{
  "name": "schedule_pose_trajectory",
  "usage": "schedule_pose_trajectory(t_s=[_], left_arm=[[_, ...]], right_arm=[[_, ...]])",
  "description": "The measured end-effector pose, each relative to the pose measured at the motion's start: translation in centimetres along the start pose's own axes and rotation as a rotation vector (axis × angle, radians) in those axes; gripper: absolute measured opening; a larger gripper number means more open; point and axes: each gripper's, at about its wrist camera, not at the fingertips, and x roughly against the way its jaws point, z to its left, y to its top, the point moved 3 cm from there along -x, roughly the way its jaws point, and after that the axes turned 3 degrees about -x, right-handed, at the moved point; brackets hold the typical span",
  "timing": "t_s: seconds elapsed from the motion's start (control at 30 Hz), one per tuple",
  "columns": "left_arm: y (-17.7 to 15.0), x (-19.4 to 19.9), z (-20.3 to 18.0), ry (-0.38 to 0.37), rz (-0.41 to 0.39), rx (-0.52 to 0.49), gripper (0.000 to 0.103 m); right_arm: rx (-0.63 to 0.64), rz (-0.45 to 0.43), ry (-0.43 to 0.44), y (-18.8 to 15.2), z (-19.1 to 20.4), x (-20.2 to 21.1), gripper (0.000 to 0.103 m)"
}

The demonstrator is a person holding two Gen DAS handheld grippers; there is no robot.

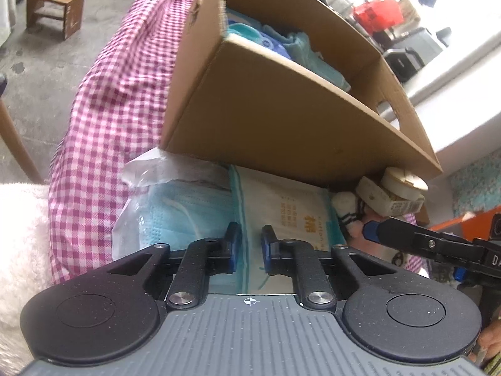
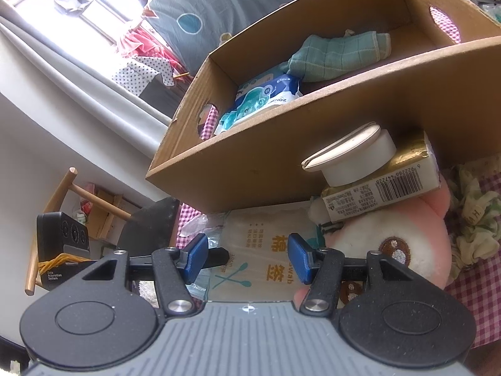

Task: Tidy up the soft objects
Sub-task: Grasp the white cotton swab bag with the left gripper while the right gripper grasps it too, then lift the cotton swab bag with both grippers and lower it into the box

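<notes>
A flat cotton swab pack [image 1: 288,206] [image 2: 260,250] lies on the pink checked cloth [image 1: 109,125], in front of an open cardboard box [image 1: 281,119] [image 2: 313,144]. My left gripper [image 1: 250,244] is shut on the pack's teal left edge. My right gripper [image 2: 247,258] stands open over the pack, its blue pads on either side without visibly pressing it. A bag of blue face masks [image 1: 175,213] lies left of the pack. A pink and white plush toy [image 2: 400,235] sits to its right. Inside the box are a green cloth [image 2: 338,56] and a wipes pack [image 2: 266,94].
A small carton [image 2: 385,188] with a round white tub [image 2: 353,153] on it rests on the plush toy against the box. A floral fabric piece [image 2: 472,219] lies at the right. A white fluffy towel [image 1: 18,235] is at the left, a wooden stool [image 1: 53,9] on the floor beyond.
</notes>
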Motion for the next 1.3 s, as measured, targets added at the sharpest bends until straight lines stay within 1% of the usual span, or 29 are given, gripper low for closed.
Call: schedule_pose_trajectory(t_s=[0.1, 0.33, 0.4, 0.5, 0.57, 0.67, 0.87, 1.03, 1.17, 1.3], left_arm=[[-0.3, 0.2, 0.5, -0.004, -0.02, 0.029, 0.007], [-1.0, 1.9, 2.2, 0.0, -0.06, 0.06, 0.007], [-1.1, 2.5, 3.0, 0.012, -0.075, 0.067, 0.007], [-1.3, 3.2, 4.2, 0.006, -0.09, 0.073, 0.007], [-1.5, 3.3, 4.8, 0.001, -0.093, 0.072, 0.007], [-1.5, 3.2, 5.4, -0.025, -0.095, 0.085, 0.007], [-1.7, 3.2, 5.3, -0.032, -0.111, 0.052, 0.008], [-1.7, 3.0, 5.9, -0.061, -0.114, 0.067, 0.009], [-1.9, 3.0, 6.3, -0.078, -0.119, 0.078, 0.009], [-1.9, 3.0, 6.3, -0.079, -0.126, 0.075, 0.009]], right_arm=[[-0.001, 0.003, 0.0, 0.0, 0.1, 0.0, 0.059], [0.02, 0.02, -0.027, 0.0, 0.9, -0.6, 0.06], [0.038, 0.038, -0.034, -0.1, 1.5, -0.9, 0.06], [0.065, 0.078, -0.029, -0.5, 2.5, -1.7, 0.06], [0.086, 0.09, -0.051, -0.7, 2.9, -2.3, 0.06], [0.109, 0.103, -0.103, -0.7, 3.2, -3.6, 0.06], [0.129, 0.128, -0.149, -0.1, 3.8, -5.7, 0.06], [0.122, 0.146, -0.185, 0.2, 3.5, -7.4, 0.06], [0.122, 0.139, -0.195, 0.0, 3.2, -7.7, 0.059], [0.108, 0.128, -0.213, 0.1, 3.1, -7.4, 0.059]])
